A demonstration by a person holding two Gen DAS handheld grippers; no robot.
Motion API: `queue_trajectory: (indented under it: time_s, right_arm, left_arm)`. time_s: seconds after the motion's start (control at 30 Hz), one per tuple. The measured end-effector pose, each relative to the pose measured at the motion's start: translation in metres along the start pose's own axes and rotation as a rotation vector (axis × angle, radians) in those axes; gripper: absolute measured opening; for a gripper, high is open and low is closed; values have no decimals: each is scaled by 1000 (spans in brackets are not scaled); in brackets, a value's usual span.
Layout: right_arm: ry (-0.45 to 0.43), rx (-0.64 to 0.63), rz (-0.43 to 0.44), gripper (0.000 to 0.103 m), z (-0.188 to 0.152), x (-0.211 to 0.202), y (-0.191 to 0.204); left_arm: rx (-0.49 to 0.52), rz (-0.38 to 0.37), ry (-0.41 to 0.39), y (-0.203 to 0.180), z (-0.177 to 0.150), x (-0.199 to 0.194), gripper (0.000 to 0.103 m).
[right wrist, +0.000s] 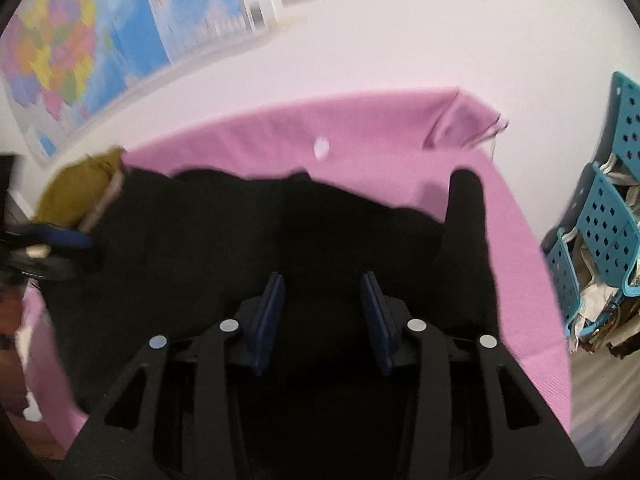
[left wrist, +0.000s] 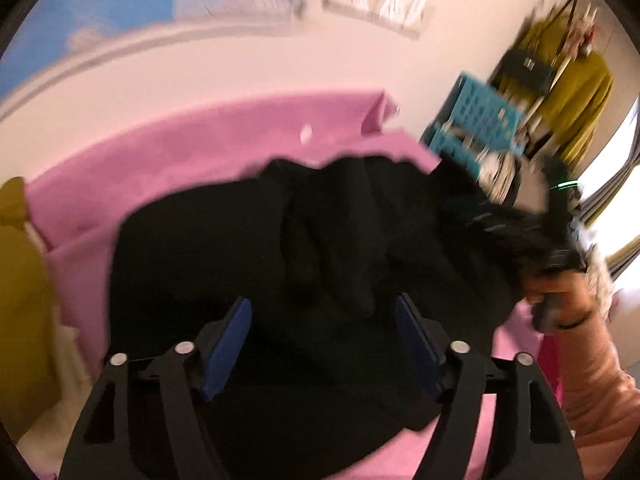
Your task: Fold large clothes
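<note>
A large black garment [left wrist: 304, 248] lies rumpled on a pink-covered table [left wrist: 180, 148]. My left gripper [left wrist: 324, 312] is open, its blue pads [left wrist: 228, 344] spread wide just above the black cloth. In the right wrist view the same garment [right wrist: 240, 232] spreads across the pink cover [right wrist: 360, 136], with one sleeve [right wrist: 466, 208] lying toward the far right. My right gripper [right wrist: 323, 288] is open over the cloth, nothing between its pads [right wrist: 272, 312]. The right gripper and the hand holding it show blurred at the right of the left wrist view [left wrist: 552, 264].
A mustard-yellow garment [right wrist: 84, 188] lies at the table's left end, also in the left wrist view [left wrist: 20, 280]. Blue perforated crates [right wrist: 604, 224] with clutter stand right of the table. Maps [right wrist: 80, 48] hang on the white wall behind. A small white spot [right wrist: 321, 147] sits on the cover.
</note>
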State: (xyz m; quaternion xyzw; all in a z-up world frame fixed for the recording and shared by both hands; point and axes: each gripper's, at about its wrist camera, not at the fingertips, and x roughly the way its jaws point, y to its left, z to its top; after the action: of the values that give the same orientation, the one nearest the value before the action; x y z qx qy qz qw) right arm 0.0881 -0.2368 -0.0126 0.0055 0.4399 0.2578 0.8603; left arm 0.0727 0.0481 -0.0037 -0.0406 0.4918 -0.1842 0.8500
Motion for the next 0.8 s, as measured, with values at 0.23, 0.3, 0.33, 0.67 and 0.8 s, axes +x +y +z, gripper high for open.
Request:
queue_trajectory:
  time_s: [0.23, 0.3, 0.33, 0.67, 0.8]
  right_arm:
    - [-105, 68, -27, 67, -49, -85, -34]
    - [-69, 94, -32, 71, -73, -88, -39]
    - [-47, 111, -25, 71, -83, -85, -41]
    - [-235, 128, 30, 2, -77, -133, -47]
    - [-200, 125, -38, 3, -74, -122, -53]
  left_arm:
    - [-71, 44, 47, 16, 8, 46, 58]
    - [-81, 55, 46, 17, 9, 47, 55]
    - [-89, 57, 40, 18, 10, 47, 55]
    - [-83, 97, -16, 24, 7, 41, 54]
    - [-111, 47, -28, 33, 7, 45, 54]
